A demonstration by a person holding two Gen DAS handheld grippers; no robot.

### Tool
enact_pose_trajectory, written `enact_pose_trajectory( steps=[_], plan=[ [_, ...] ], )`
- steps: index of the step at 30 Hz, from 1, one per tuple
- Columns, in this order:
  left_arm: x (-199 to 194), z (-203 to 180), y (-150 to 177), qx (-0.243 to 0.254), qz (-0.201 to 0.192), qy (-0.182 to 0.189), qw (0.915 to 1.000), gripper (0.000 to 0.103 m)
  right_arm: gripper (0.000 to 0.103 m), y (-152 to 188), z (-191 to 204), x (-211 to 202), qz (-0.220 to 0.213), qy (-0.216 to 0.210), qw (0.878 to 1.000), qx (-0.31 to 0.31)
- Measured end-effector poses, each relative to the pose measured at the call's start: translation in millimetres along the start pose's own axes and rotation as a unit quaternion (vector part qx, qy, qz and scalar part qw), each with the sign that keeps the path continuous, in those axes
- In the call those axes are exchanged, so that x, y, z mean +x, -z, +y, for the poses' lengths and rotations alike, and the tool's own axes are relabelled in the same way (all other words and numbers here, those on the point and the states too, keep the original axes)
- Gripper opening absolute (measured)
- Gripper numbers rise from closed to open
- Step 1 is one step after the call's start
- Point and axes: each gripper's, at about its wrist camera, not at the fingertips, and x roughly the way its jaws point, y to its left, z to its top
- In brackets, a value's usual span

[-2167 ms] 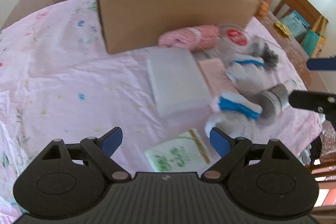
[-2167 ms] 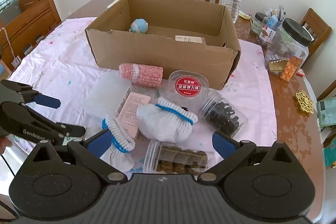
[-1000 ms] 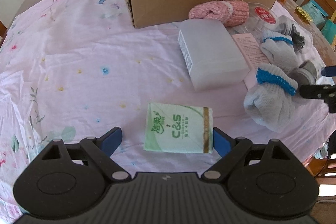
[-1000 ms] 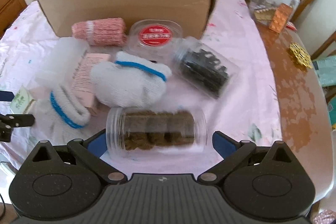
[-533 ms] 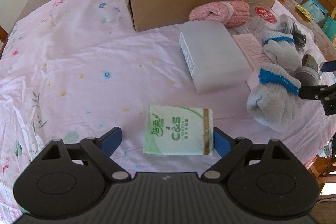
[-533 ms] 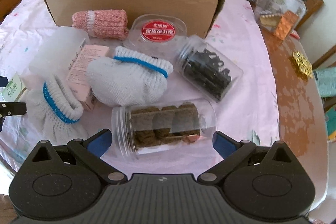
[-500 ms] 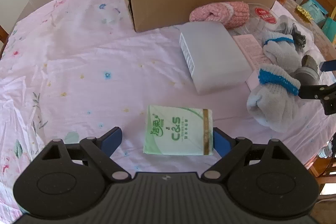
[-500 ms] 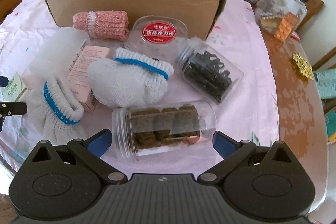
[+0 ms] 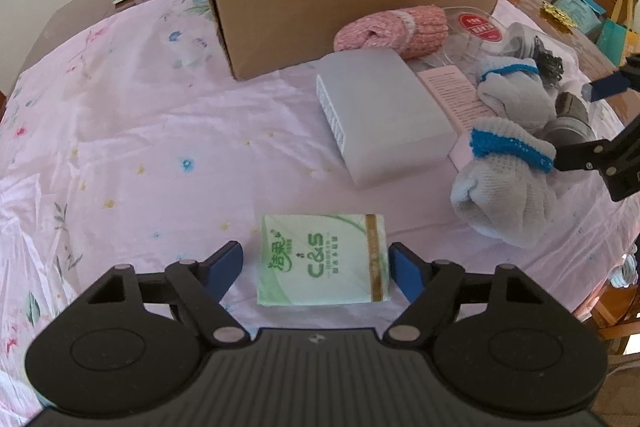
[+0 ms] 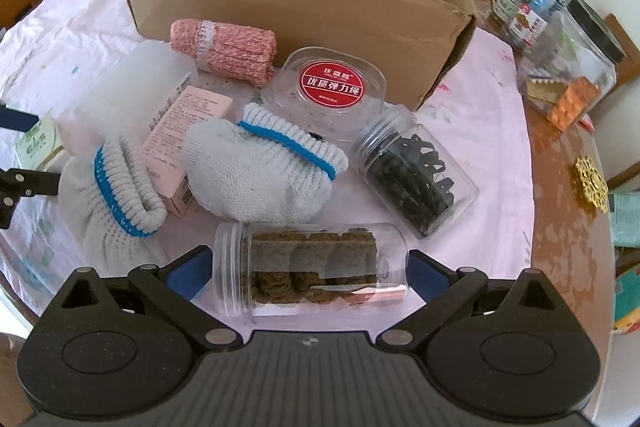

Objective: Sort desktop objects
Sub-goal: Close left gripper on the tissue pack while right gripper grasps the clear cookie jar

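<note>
Table under a pink floral cloth [image 9: 152,131], items as follows. Left gripper [image 9: 318,269]: jaws spread wide, one blue finger on each side of a green-and-white tissue pack [image 9: 324,259] lying flat on the cloth near the table's front edge; the right finger sits just beside the pack's edge, the left finger stands clear, and contact cannot be confirmed. Right gripper [image 10: 308,273]: jaws spread wide around a clear plastic jar of brown rolls [image 10: 312,267] lying on its side, lid end toward the left finger; both fingers sit close to the jar's ends, firm grip not evident. Open cardboard box [image 10: 296,3]: upright at the far side of the cloth, front wall facing both cameras. In front of it, a rolled pink knitted cloth [image 10: 224,51] and a shallow clear tub with a red round label [image 10: 330,87], both just before the box wall. A frosted white plastic case [image 9: 380,111] lies flat left of the pile; a pink carton [image 10: 186,143] lies beside it, partly under two white knitted gloves with blue cuffs, one [image 10: 256,171] in the middle and one [image 10: 112,199] nearer the left. A second clear jar holding black clips [image 10: 416,175] lies on its side right of the gloves. Bare wooden tabletop at right carries a large black-lidded jar [image 10: 576,63].
</note>
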Motion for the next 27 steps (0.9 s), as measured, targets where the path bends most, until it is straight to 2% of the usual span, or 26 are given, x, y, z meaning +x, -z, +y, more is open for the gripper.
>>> enact_pose_trajectory(
  steps=[7,18,27],
  plan=[
    [-1.8,1.3,-1.8,0.006,-0.007,0.010,0.9999,0.064,0.097,-0.9,-0.4,2.4,0.010,-0.006,1.000,-0.007],
    [-16.2,11.4,-19.0,0.005,-0.018,0.042,0.9989,0.064,0.097,-7.1,-8.2,-19.6,0.005,-0.006,1.000,-0.020],
    [-33.7,19.5,-48.1,0.039,-0.040,0.061,0.9965,0.064,0.097,-29.1,-15.9,-49.2,-0.020,0.002,1.000,-0.016]
  ],
)
